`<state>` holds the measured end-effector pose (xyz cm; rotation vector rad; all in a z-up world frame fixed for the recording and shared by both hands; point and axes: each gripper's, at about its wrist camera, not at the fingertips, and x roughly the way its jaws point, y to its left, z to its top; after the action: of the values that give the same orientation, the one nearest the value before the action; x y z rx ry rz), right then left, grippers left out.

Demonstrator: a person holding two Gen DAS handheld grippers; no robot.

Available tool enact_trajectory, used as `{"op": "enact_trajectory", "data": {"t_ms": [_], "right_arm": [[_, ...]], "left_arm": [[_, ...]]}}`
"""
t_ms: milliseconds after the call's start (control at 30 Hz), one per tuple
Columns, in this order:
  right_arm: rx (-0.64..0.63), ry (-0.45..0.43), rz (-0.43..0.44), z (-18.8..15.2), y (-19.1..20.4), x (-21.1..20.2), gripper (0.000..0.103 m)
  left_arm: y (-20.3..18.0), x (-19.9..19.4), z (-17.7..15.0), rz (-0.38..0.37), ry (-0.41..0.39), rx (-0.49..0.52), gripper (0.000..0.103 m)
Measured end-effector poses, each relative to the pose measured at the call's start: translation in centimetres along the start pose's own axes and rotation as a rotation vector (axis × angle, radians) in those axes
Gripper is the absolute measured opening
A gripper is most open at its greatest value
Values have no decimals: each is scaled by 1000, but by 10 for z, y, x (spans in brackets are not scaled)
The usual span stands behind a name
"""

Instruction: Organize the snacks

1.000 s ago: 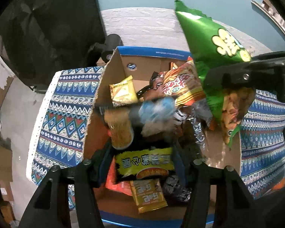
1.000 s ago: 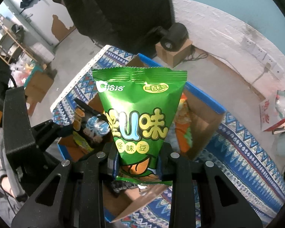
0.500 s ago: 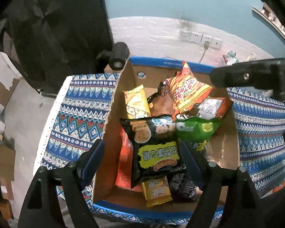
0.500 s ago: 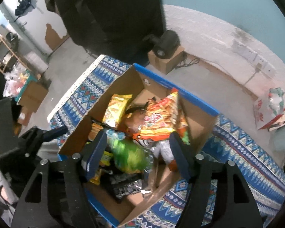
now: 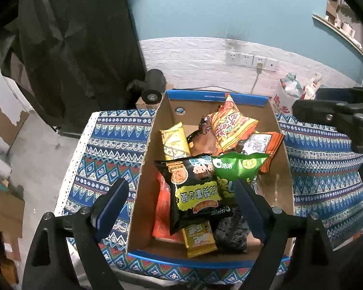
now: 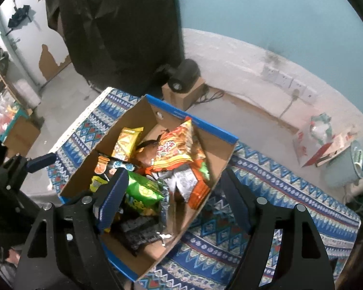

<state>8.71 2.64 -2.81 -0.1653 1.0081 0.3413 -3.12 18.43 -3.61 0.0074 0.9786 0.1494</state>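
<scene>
An open cardboard box (image 5: 277,169) with blue edges sits on a patterned blue cloth and holds several snack packets. A black packet (image 5: 196,191) lies on top, with a green packet (image 5: 237,169) beside it on the right. An orange-red packet (image 5: 230,125) and a yellow one (image 5: 175,142) lie farther back. My left gripper (image 5: 181,203) is open and empty above the box's near end. My right gripper (image 6: 174,198) is open and empty above the box (image 6: 220,154); the green packet (image 6: 142,191) lies just below it.
The patterned cloth (image 5: 104,159) covers the table around the box. A black round device (image 5: 153,89) stands on a small carton behind the box. A white wall with sockets (image 5: 251,60) runs at the back. A bag of items (image 6: 324,137) lies on the floor at the right.
Both grippers opened and let go: the black packet dropped from the left and the green packet from the right into the box. Both grippers then rose away from it.
</scene>
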Motion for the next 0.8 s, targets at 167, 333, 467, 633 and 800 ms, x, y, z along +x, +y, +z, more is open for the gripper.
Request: {"op": "enact_trajectory", "data": {"t_ms": [167, 333, 467, 633, 800], "right_arm": [[12, -31, -32, -9, -3, -12, 78], [66, -39, -39, -20, -11, -20, 78], [87, -37, -44, -26, -16, -24, 78], [84, -49, -54, -30, -16, -30, 78], [79, -48, -60, -32, -17, -32, 78]], "left_arm": [[-5, -6, -1, 20, -27, 34, 90], [-11, -12, -1, 17, -50, 57, 93], [-14, -15, 0, 24, -63, 67, 93], [-15, -19, 0, 23, -83, 66, 94], [-18, -20, -1, 12, -84, 67, 94]]}}
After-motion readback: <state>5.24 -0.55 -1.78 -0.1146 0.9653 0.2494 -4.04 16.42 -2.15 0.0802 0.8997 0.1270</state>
